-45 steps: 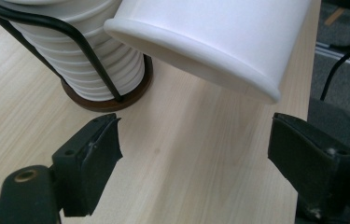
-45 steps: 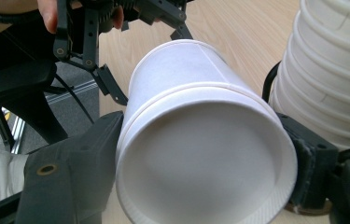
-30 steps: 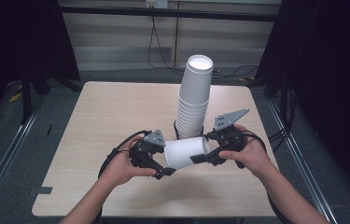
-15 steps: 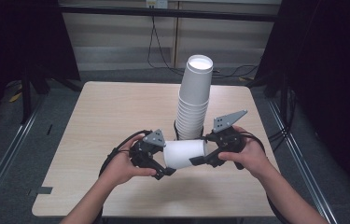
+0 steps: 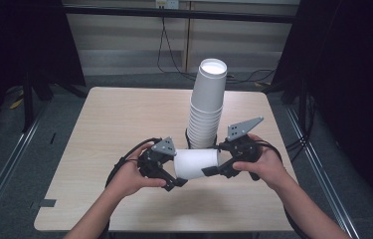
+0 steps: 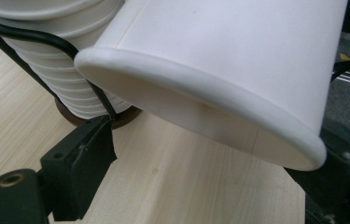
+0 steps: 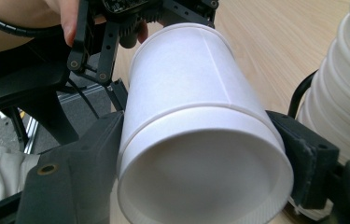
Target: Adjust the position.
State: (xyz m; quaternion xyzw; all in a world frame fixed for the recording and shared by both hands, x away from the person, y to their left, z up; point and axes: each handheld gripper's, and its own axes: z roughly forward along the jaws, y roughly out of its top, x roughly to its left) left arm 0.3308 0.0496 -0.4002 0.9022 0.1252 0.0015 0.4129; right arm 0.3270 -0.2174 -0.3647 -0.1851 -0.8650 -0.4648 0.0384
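- Lying on its side, a white paper cup [image 5: 196,164] hangs in the air between the two grippers, low over the table [image 5: 124,124] and just in front of the tall stack of cups [image 5: 208,107].
- The left gripper [image 5: 171,177] has just been opening its jaws — a second ago they were pressed on the cup's end, and now they stand apart with the cup between them.
- In the left gripper view one black jaw sits off to the side with bare table between it and the cup's rim [image 6: 200,100], so that side is not pinching now.
- The right gripper [image 5: 219,168] squeezes the cup, one jaw on each side of its wall.
- Both hands are in the same spots as a second ago, and so is the cup.
- I think this is a hand-over: the cup now rests with the right gripper alone, and next it can be carried off, maybe to the stack.
- The right gripper view looks straight at the cup's bottom end [image 7: 200,177] and shows both pads [image 7: 95,154] tight on it — the high view cannot show that.
- The left gripper view shows the dark round base [image 6: 116,119] under the stack.
- The high view alone shows how tall the stack is, and both hands together.
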